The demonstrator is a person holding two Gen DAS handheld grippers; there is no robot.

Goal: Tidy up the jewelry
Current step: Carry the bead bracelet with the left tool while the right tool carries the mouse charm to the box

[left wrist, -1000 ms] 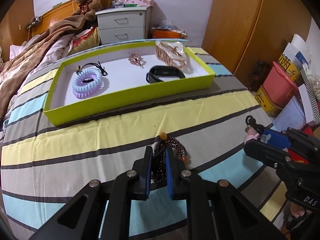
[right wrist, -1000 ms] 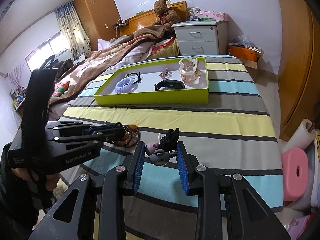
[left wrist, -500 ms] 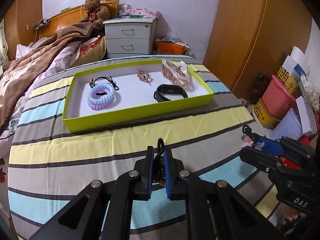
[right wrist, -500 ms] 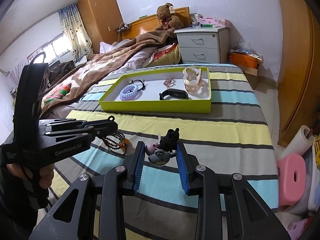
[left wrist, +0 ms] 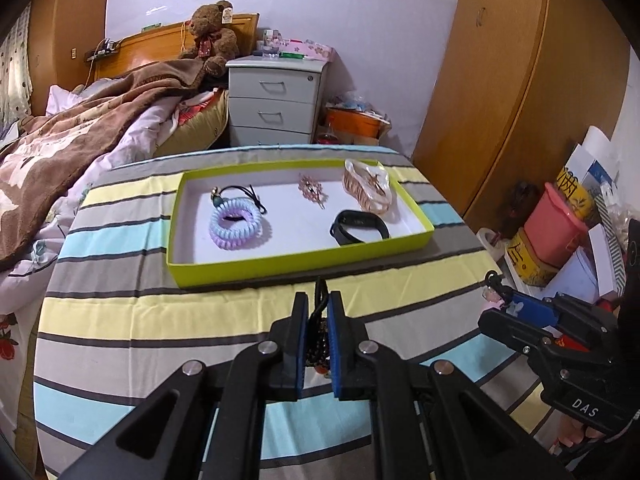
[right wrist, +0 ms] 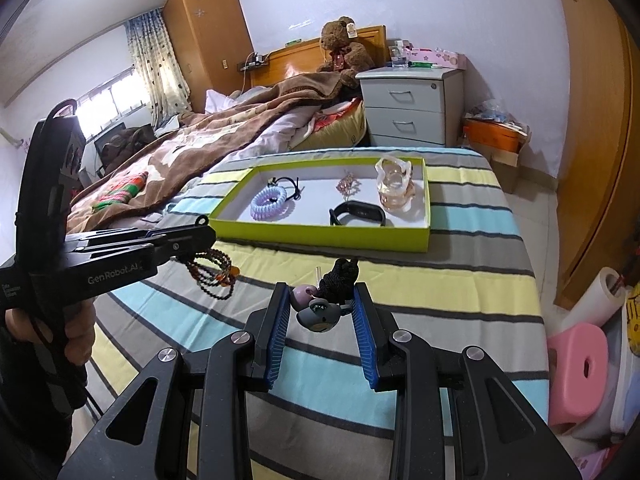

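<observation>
My left gripper (left wrist: 318, 300) is shut on a dark beaded bracelet (left wrist: 317, 346) and holds it above the striped bed; in the right wrist view the bracelet (right wrist: 216, 272) hangs from that gripper (right wrist: 200, 232). My right gripper (right wrist: 320, 292) is shut on a charm with a grey figure and black cord (right wrist: 322, 312), also lifted. The lime-green tray (left wrist: 280, 266) lies ahead, holding a purple coil hair tie (left wrist: 238, 228), a black band (left wrist: 358, 226), a pink brooch (left wrist: 312, 190) and a bagged item (left wrist: 368, 188).
A striped sheet (left wrist: 120, 320) covers the bed. A grey nightstand (left wrist: 276, 100) and a teddy bear (left wrist: 208, 36) stand behind. Wardrobe (left wrist: 500, 80) on the right; boxes and a pink bin (left wrist: 556, 224) on the floor; pink stool (right wrist: 580, 364).
My left gripper closed on the beaded bracelet and lifted it off the sheet. Both grippers have risen, and the tray now sits farther below and ahead.
</observation>
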